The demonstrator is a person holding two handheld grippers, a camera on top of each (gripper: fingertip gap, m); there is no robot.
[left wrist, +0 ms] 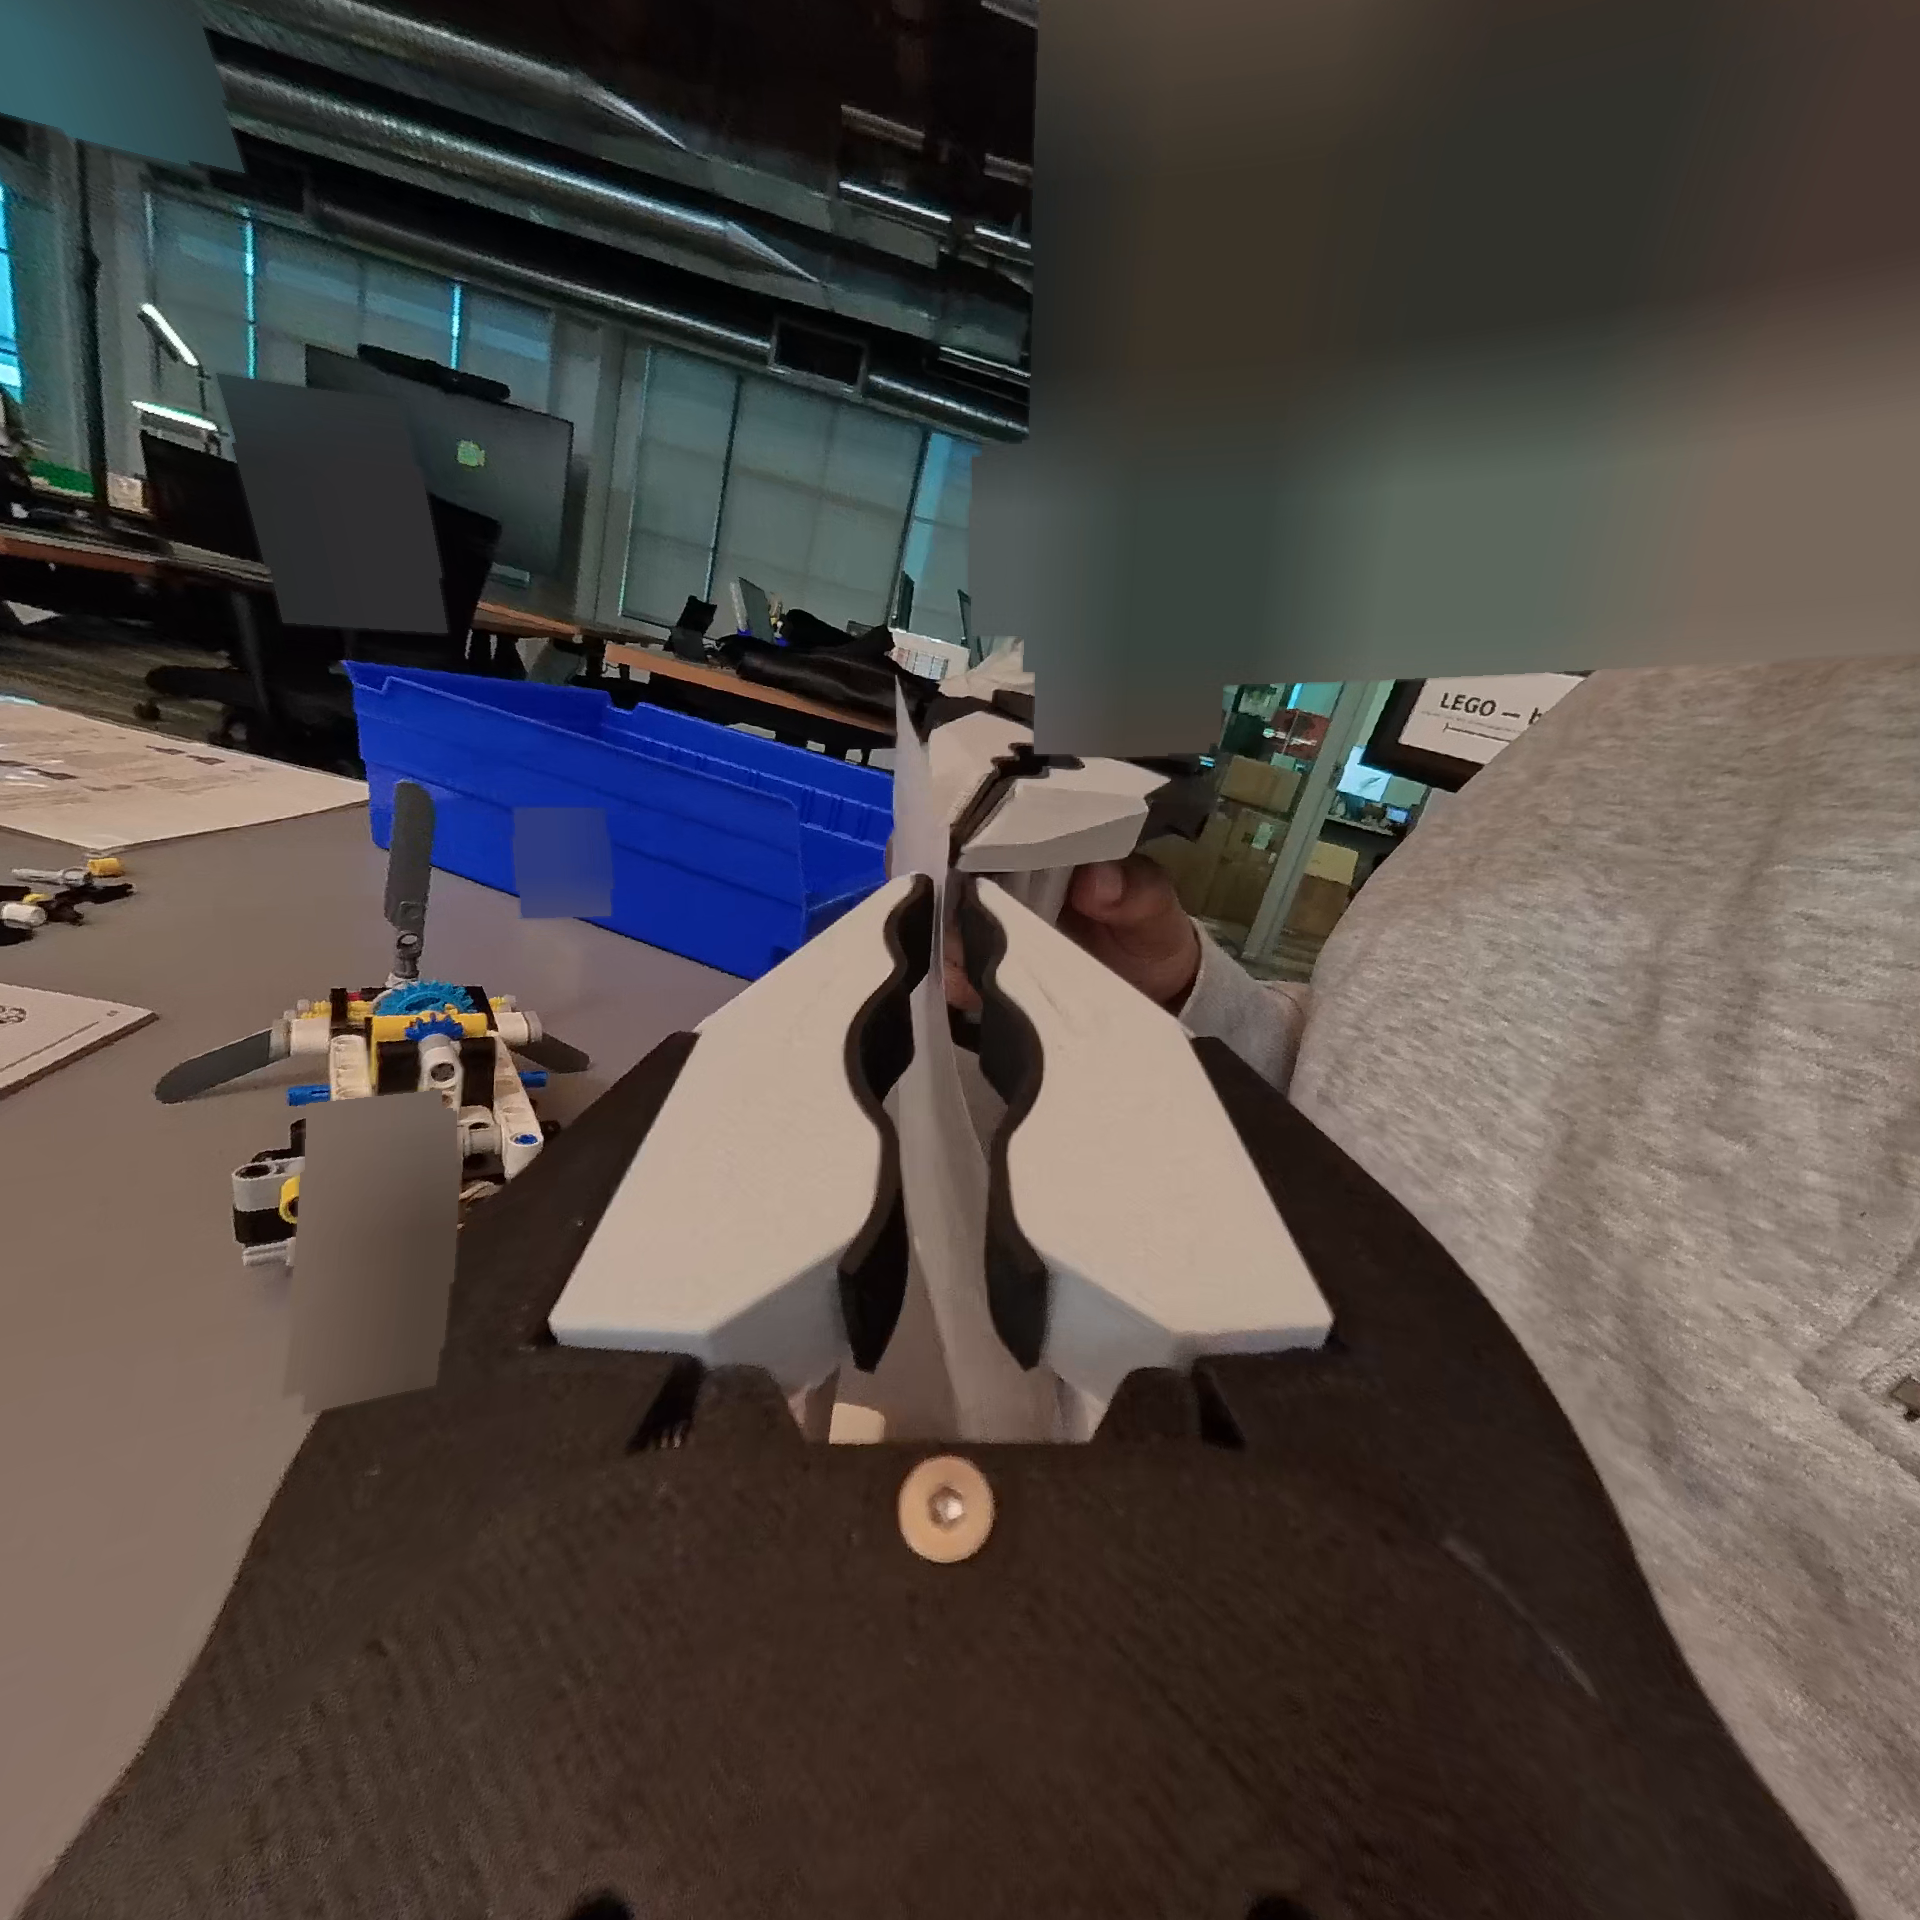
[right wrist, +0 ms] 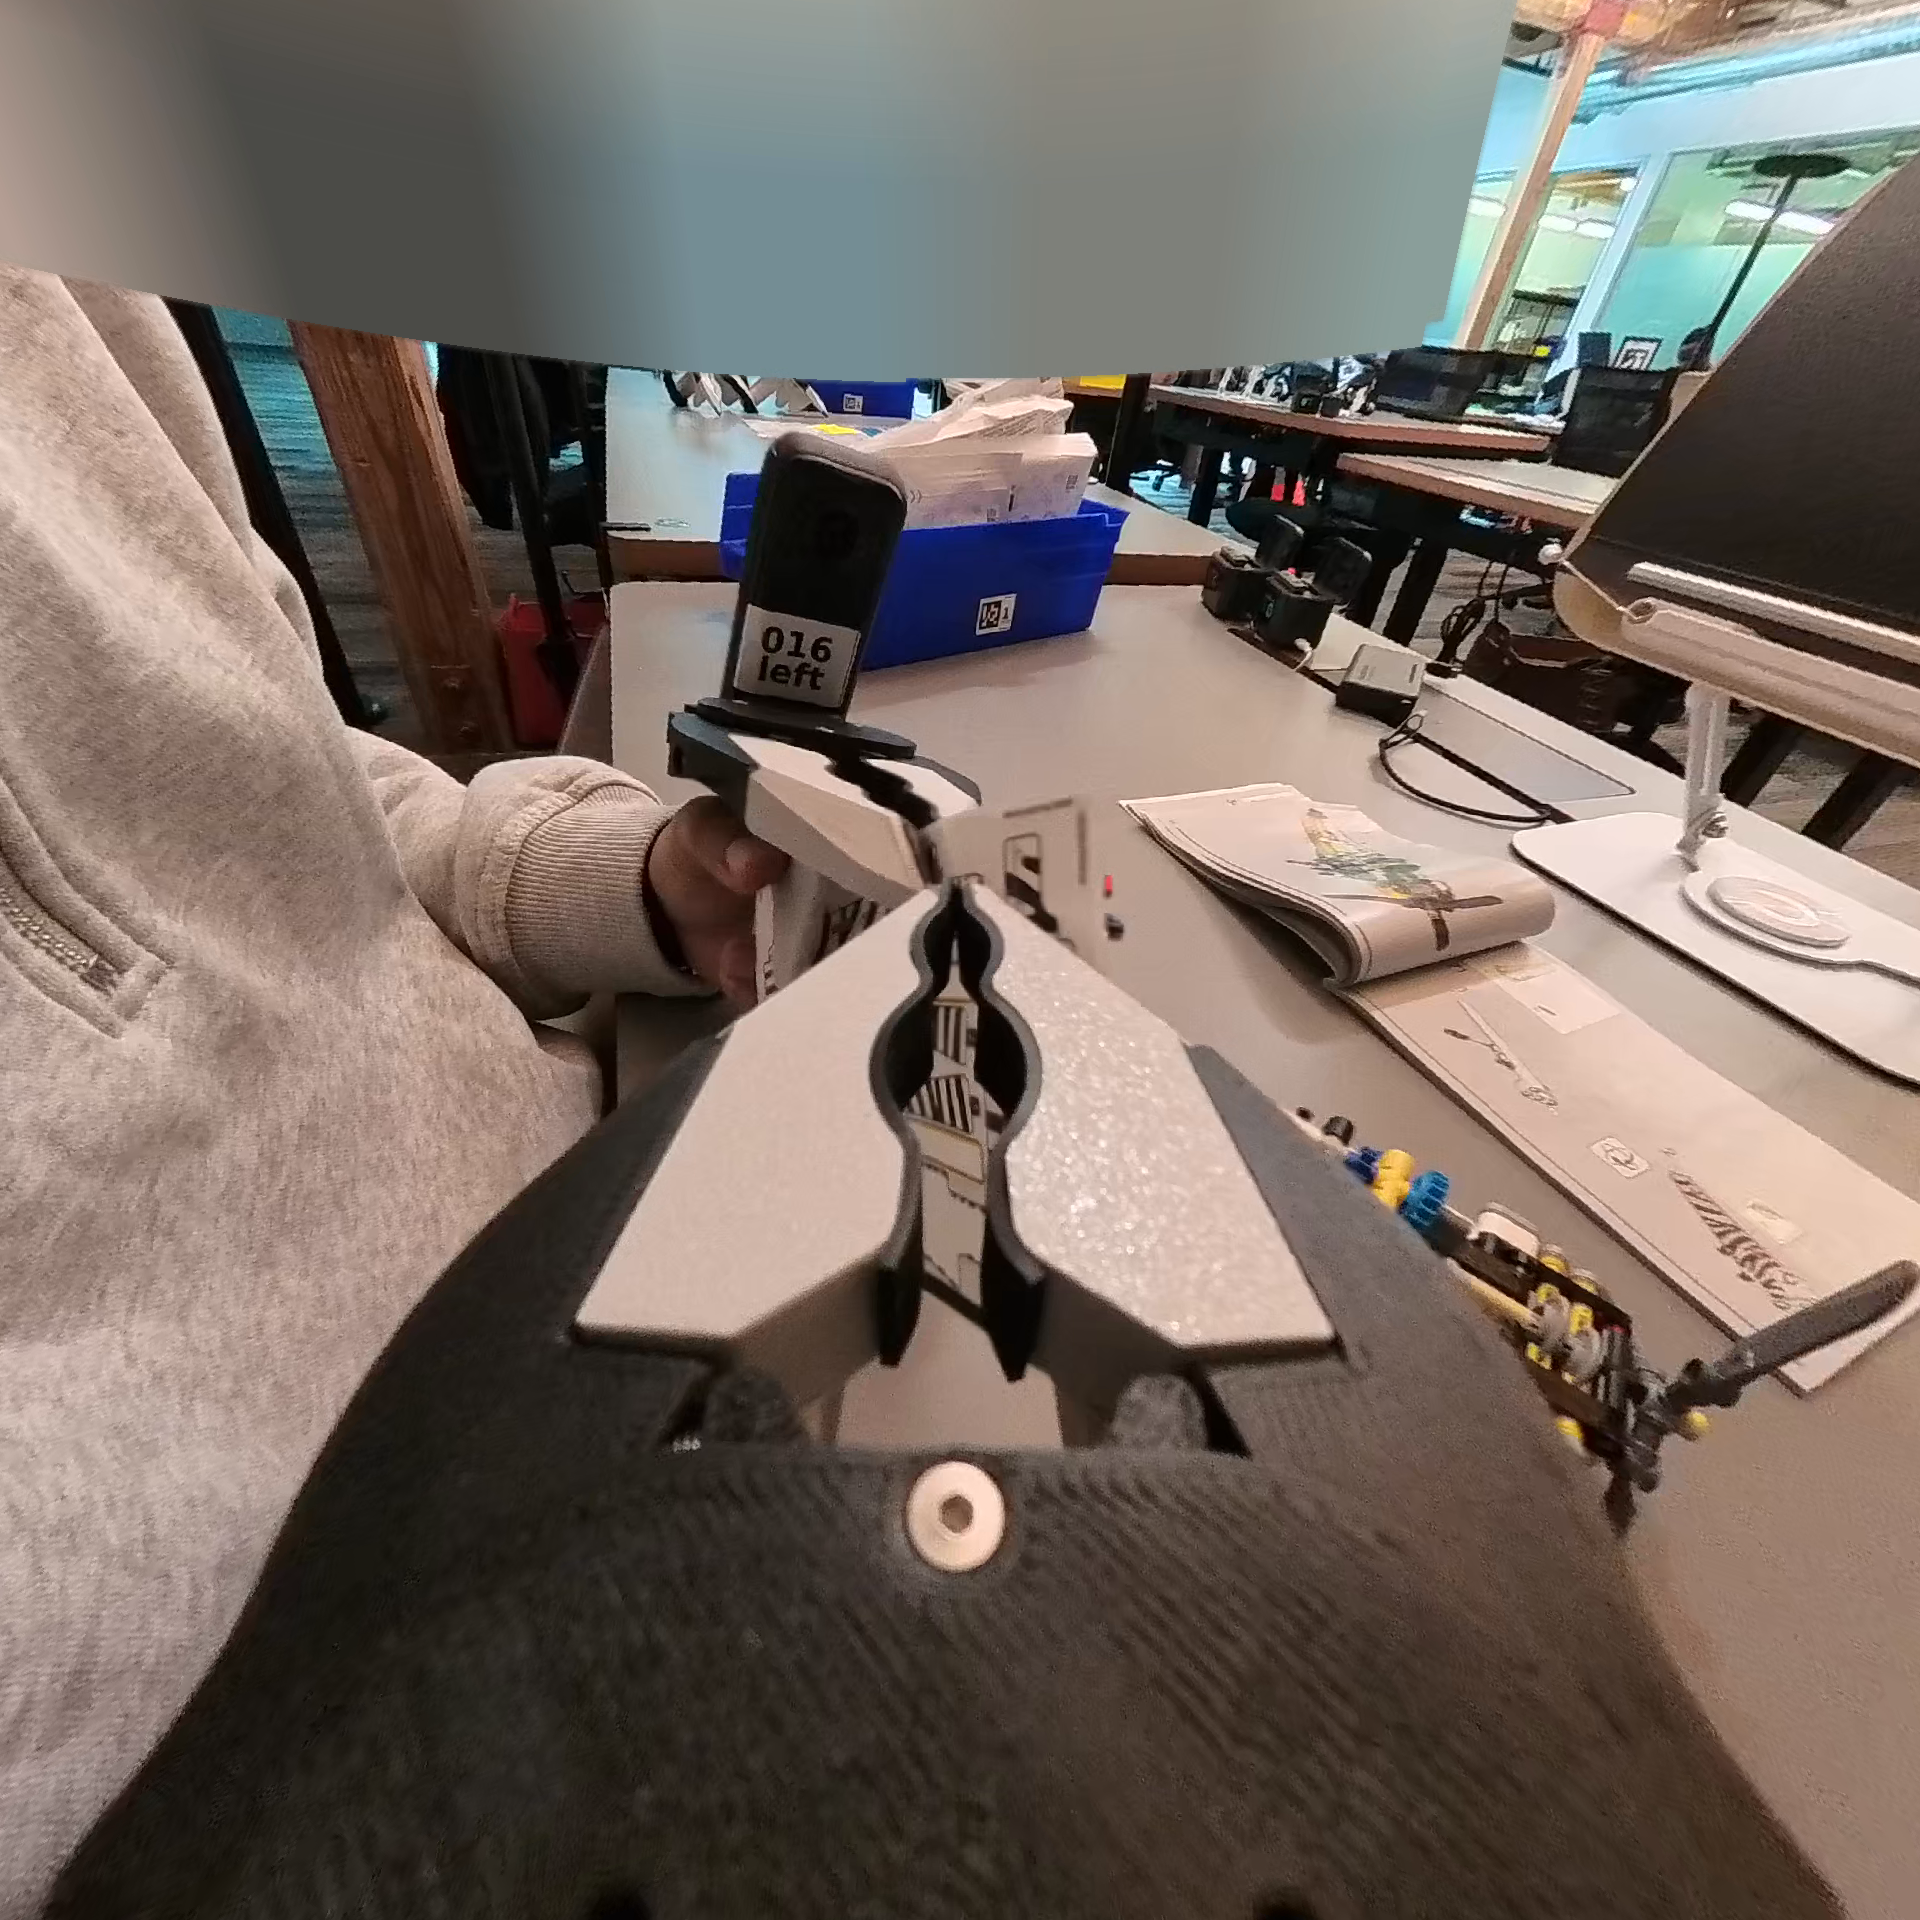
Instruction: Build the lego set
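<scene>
- Lego model, a part-built craft in white, black and yellow with blue gears and grey blades, stands on the grey table, well left of both grippers and touched by neither; in the right wrist view it shows at the right edge.
- Blue bin sits on the table behind the model.
- Open booklet lies flat on the table past the model, with a page curled over.
- Left gripper is clenched on a thin paper sheet; the sheet runs edge-on up the gap between its fingers and sticks out above the tips.
- Right gripper is also clamped on the sheet, its tips nearly touching with the printed paper pinched between them; the wavy black pads leave gaps lower down where the print shows through.
- Both grippers meet tip to tip, raised above the table, in front of a person in a grey sweatshirt.
- A hand grips the left gripper's handle.
- Loose small pieces lie at the far left of the table.
</scene>
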